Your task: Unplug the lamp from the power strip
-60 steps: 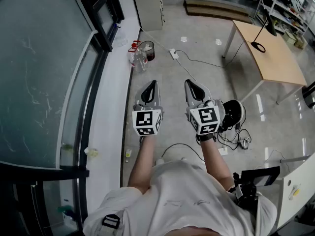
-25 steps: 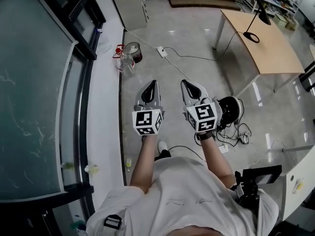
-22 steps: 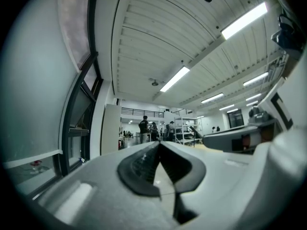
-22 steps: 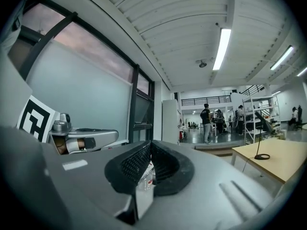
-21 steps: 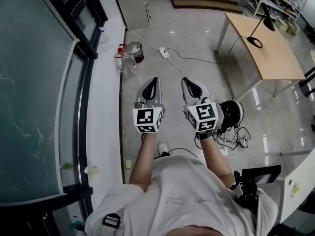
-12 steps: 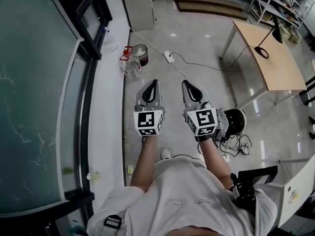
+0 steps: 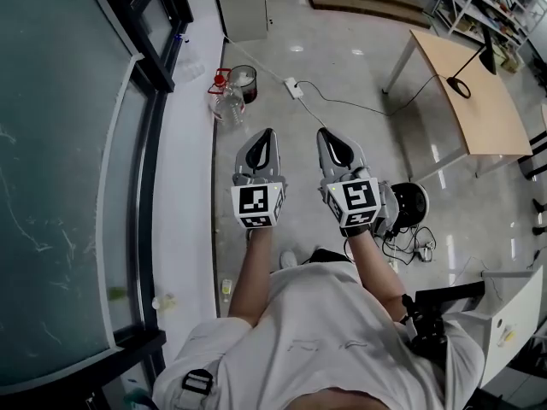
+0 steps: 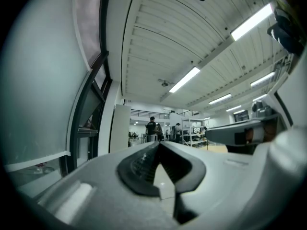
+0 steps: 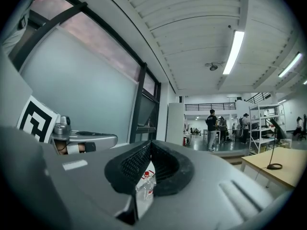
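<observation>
The white power strip lies on the grey floor far ahead of me. A thin black cable runs from it towards the wooden table. On that table stands the black lamp, which the right gripper view shows at its right edge, lamp. My left gripper and right gripper are held side by side at waist height, well short of the strip. Both are shut with nothing between the jaws. The tips meet in each own view: left gripper, right gripper.
A glass wall with dark frames runs along the left. A plastic bottle and a dark bin stand near the strip. A black round device with tangled cables sits right of my right hand. A white cabinet stands beyond.
The person has stepped and the head view has swung a little, so the floor, strip and table drift in frame. Both grippers stay side by side and shut.
</observation>
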Demonstrator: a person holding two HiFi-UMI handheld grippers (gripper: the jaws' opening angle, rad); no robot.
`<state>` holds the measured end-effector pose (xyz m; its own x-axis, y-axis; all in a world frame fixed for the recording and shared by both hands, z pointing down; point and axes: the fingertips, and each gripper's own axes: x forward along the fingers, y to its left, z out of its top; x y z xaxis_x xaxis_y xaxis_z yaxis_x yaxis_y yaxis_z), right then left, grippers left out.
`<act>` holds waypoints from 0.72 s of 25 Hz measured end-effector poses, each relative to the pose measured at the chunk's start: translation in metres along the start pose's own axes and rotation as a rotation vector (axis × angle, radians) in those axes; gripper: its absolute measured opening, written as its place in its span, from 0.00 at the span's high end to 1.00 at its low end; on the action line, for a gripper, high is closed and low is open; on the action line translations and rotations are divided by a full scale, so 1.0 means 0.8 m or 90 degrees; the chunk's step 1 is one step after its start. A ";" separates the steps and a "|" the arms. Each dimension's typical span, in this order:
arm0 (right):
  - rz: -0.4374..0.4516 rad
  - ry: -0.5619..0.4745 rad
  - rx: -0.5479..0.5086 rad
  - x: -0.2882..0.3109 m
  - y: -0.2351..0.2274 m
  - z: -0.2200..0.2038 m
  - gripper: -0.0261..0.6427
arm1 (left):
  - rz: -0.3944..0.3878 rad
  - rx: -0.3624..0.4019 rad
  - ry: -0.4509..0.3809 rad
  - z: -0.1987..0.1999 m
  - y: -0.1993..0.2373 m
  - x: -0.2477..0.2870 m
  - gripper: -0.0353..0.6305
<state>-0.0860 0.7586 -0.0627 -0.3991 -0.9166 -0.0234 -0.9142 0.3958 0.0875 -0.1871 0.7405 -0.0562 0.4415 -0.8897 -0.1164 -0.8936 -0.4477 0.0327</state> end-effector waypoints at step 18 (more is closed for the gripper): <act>0.001 0.013 0.023 0.030 -0.012 -0.008 0.95 | -0.013 -0.003 0.011 -0.004 0.003 0.023 0.94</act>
<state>-0.0860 0.7326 -0.0578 -0.3999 -0.9166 -0.0027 -0.9154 0.3992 0.0514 -0.1811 0.7225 -0.0550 0.4605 -0.8820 -0.1002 -0.8843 -0.4656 0.0347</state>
